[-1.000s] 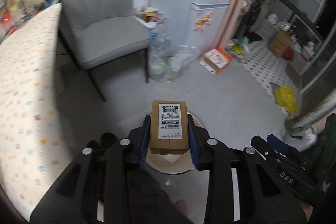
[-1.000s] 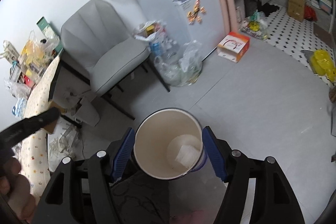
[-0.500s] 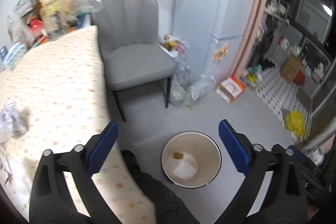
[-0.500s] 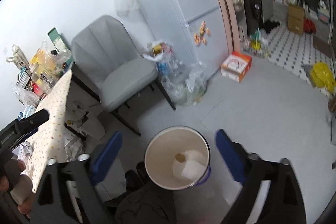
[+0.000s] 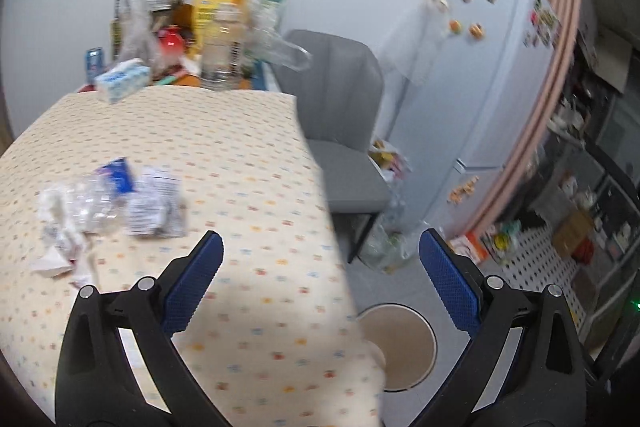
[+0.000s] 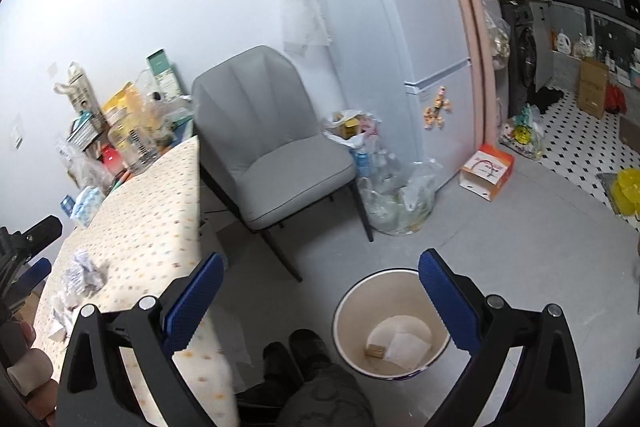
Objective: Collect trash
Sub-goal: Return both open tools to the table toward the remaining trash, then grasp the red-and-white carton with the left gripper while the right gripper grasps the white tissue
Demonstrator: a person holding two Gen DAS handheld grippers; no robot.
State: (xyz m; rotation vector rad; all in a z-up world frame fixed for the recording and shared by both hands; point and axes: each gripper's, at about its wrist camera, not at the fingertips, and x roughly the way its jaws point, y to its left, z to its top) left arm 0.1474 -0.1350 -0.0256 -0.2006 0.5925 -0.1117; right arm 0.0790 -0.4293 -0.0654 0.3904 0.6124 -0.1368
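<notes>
Small cardboard box (image 6: pixel 375 350) lies flat, long axis level, beside white paper (image 6: pixel 404 343) in the upright round bin (image 6: pixel 348 307) on the floor; crumpled wrappers (image 5: pixel 120 203) on the table (image 5: pixel 240 131); left gripper (image 5: pixel 320 283) and right gripper (image 6: pixel 320 291) both spread wide, empty.

Both wrist views downward, sharing bin (image 5: pixel 400 343)

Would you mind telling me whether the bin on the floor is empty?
Not empty: the bin holds a small cardboard box and white paper at its bottom.
</notes>
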